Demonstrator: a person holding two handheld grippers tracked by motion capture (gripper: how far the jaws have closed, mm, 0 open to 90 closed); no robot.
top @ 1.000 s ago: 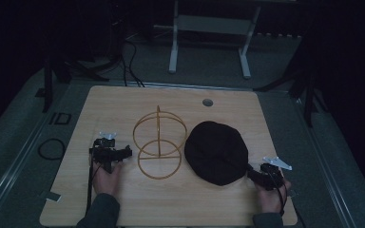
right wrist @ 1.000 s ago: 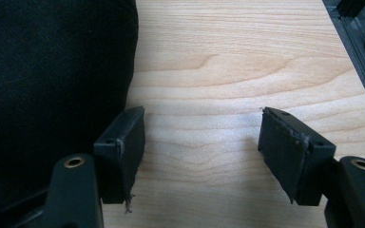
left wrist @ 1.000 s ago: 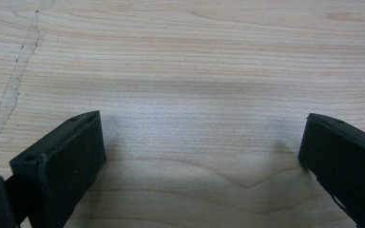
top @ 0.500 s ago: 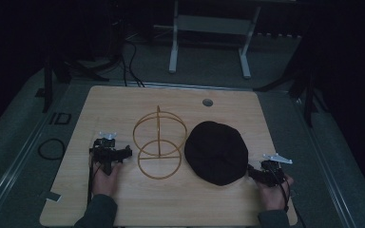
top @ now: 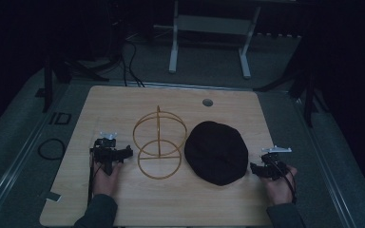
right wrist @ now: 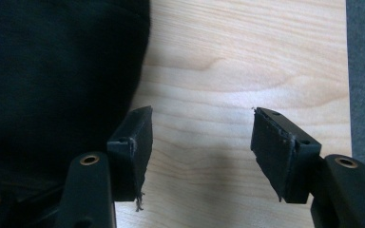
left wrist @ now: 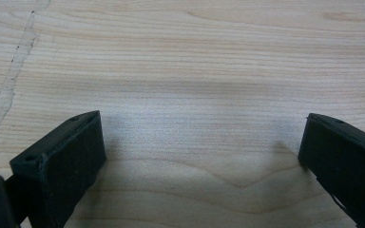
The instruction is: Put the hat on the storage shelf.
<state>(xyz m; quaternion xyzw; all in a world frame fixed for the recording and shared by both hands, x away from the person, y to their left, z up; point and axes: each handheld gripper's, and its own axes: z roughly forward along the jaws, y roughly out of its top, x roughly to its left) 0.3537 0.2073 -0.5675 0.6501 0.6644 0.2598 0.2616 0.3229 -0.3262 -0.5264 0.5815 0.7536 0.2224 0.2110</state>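
A black cap (top: pixel 216 152) lies flat on the wooden table (top: pixel 123 102), right of centre. Left of it stands a yellow wire stand (top: pixel 159 143) made of rings around an upright rod. My right gripper (top: pixel 258 170) hovers just off the cap's right edge; its jaws have just been closing a little but stand apart with bare wood between them. In the right gripper view the cap (right wrist: pixel 57 71) sits beside the left pad (right wrist: pixel 138 137), not between the jaws. My left gripper (top: pixel 123 153) rests left of the stand, open over bare wood (left wrist: pixel 195 142).
A small round hole (top: pixel 207 102) sits near the table's far edge. Grey floor with cables and a white frame (top: pixel 209 28) lies beyond the table. The table's right edge (right wrist: pixel 349 95) runs close to my right gripper.
The right hand has lifted slightly and edged back from the cap's rim. The left hand, the cap and the wire stand have kept still.
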